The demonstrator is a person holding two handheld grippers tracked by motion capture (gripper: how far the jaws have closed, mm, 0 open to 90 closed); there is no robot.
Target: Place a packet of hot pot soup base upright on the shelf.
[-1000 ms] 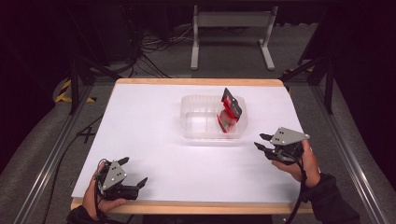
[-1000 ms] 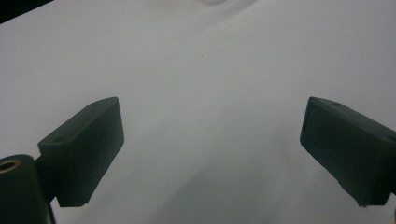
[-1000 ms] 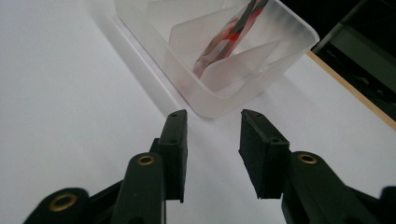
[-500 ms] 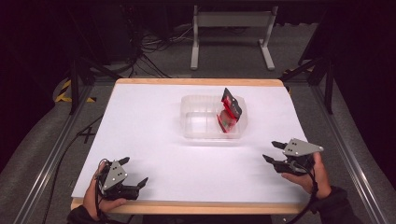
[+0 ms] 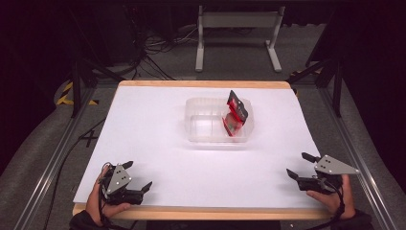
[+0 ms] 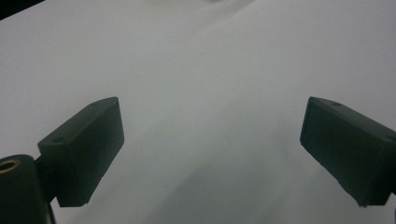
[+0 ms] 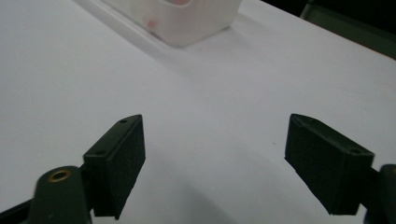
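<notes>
Though translucent, ribbed rectangular plastic tub (image 5: 210,125)

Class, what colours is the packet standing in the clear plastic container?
Red and black packet, seen best in the high view.

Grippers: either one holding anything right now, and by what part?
Nothing is held. The left gripper and the right gripper both stand open over bare table. The red packet sits in the clear container, apart from both.
</notes>
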